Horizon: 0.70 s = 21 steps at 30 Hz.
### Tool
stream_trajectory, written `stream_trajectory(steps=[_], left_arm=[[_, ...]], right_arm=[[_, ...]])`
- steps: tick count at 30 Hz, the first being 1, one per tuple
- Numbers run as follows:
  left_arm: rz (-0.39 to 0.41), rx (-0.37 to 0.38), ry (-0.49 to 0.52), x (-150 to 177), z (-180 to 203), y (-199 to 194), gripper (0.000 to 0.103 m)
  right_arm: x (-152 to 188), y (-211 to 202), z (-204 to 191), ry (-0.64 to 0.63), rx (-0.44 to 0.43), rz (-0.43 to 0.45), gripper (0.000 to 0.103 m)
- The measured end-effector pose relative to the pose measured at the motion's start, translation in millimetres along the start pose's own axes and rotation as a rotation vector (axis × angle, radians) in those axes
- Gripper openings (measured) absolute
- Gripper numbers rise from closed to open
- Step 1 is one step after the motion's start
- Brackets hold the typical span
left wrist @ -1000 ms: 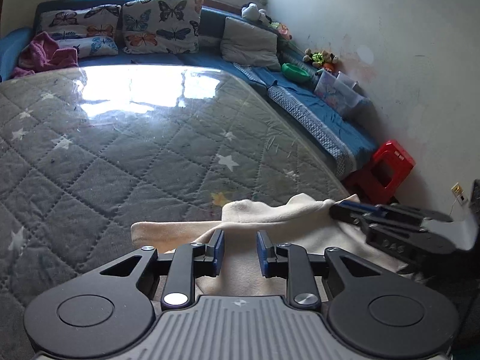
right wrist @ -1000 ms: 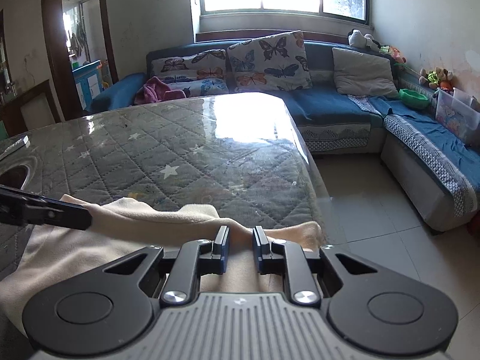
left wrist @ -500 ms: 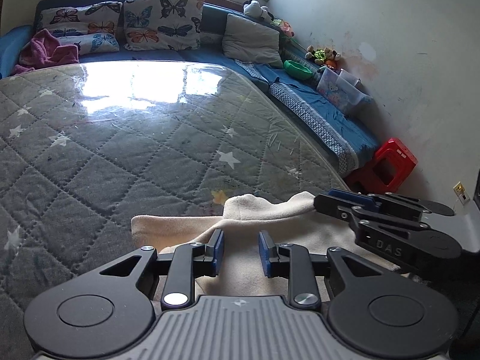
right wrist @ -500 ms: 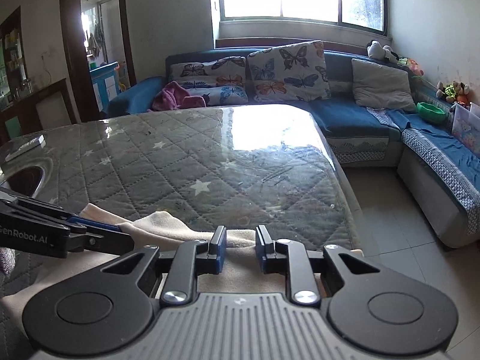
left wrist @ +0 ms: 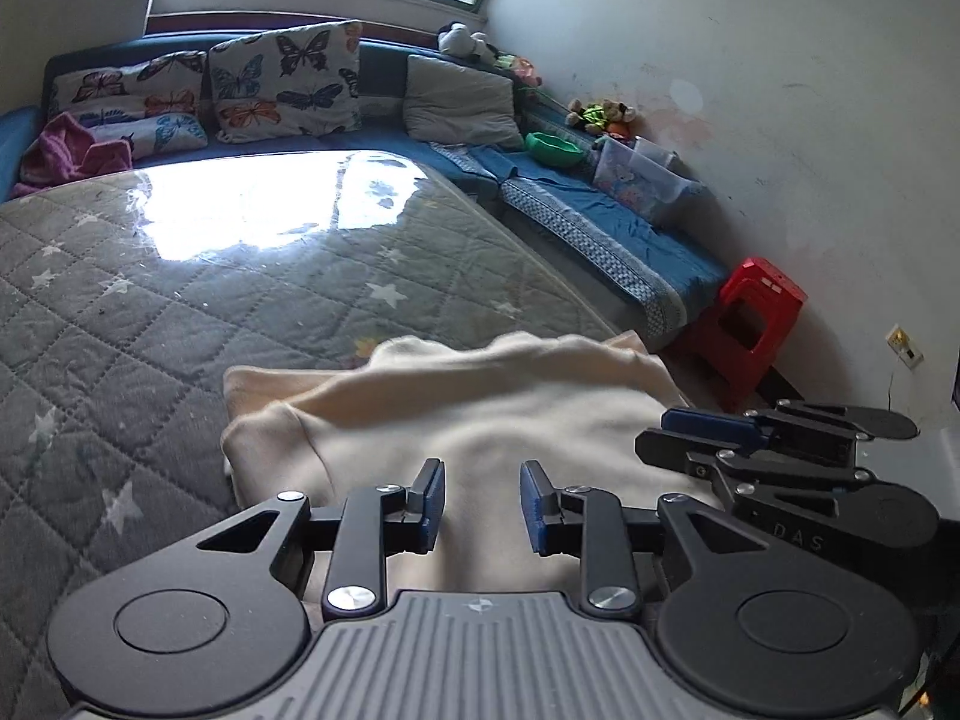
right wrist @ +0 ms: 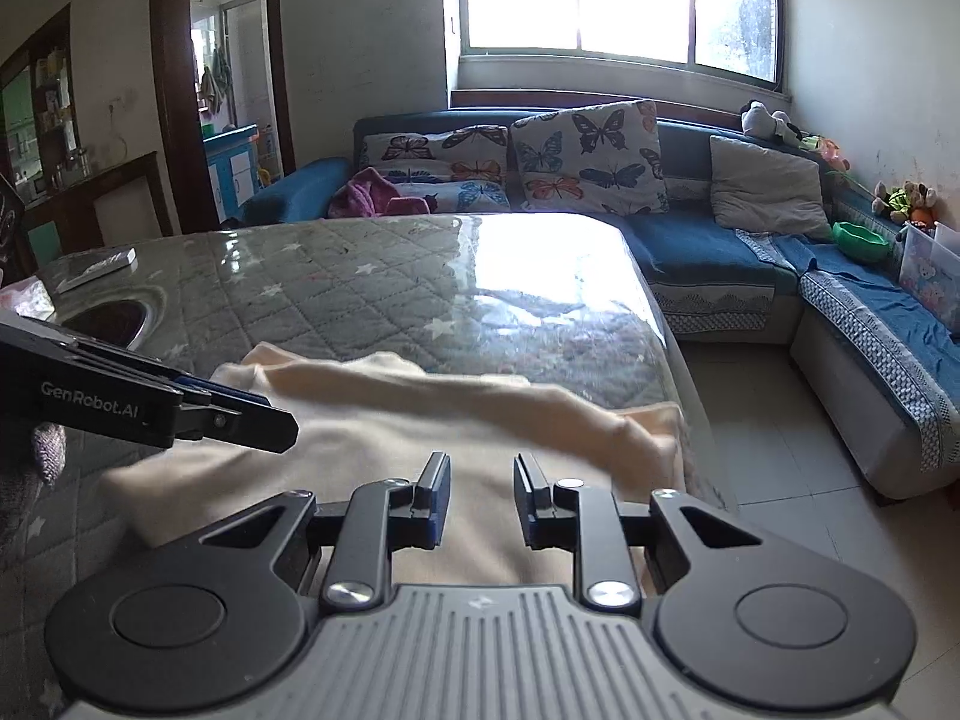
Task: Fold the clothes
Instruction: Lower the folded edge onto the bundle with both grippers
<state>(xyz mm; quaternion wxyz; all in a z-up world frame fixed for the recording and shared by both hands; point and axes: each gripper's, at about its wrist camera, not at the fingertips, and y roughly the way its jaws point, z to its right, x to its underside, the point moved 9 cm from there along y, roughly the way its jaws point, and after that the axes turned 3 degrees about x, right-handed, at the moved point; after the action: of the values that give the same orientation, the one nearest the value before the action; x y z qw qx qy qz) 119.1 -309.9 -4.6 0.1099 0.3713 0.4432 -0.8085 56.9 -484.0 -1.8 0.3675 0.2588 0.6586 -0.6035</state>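
A cream garment (left wrist: pixel 480 408) lies bunched at the near corner of the table, with a folded ridge across its far side (right wrist: pixel 420 384). The table (left wrist: pixel 180 300) has a grey quilted cover with stars under a shiny clear sheet. My left gripper (left wrist: pixel 483 480) hovers over the garment, open, with only cloth showing below the gap. My right gripper (right wrist: pixel 480 474) is also open above the garment near the table's right edge. Each gripper shows in the other's view: the right one (left wrist: pixel 708 438) at the right, the left one (right wrist: pixel 264 420) at the left.
A blue corner sofa (right wrist: pixel 720 252) with butterfly cushions (right wrist: pixel 588 162) runs behind and to the right of the table. A red stool (left wrist: pixel 750 318) stands by the wall. A white remote (right wrist: pixel 99 267) and a dark round object (right wrist: pixel 108 321) lie at the table's far left. Tiled floor (right wrist: pixel 762 432) lies beyond the table's right edge.
Both grippers have drawn back and risen, so more of the garment shows in front of them. Their jaws stand slightly wider. The garment's far fold looks blurred, as if still settling.
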Motion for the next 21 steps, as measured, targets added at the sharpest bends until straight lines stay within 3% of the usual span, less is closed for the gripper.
stream_trajectory(steps=[11,17,21], left_arm=[[0.012,-0.009,0.068,33.0,17.5,-14.6,0.030],[0.017,-0.016,0.081,43.0,20.4,-18.7,0.030],[0.013,-0.013,0.068,46.1,17.6,-17.5,0.030]], right_arm=[[44.6,-32.9,14.0,0.030,0.052,-0.013,0.023],[38.0,-43.2,24.1,0.069,0.065,0.036,0.023],[44.4,-31.7,33.3,0.100,0.077,0.013,0.023]])
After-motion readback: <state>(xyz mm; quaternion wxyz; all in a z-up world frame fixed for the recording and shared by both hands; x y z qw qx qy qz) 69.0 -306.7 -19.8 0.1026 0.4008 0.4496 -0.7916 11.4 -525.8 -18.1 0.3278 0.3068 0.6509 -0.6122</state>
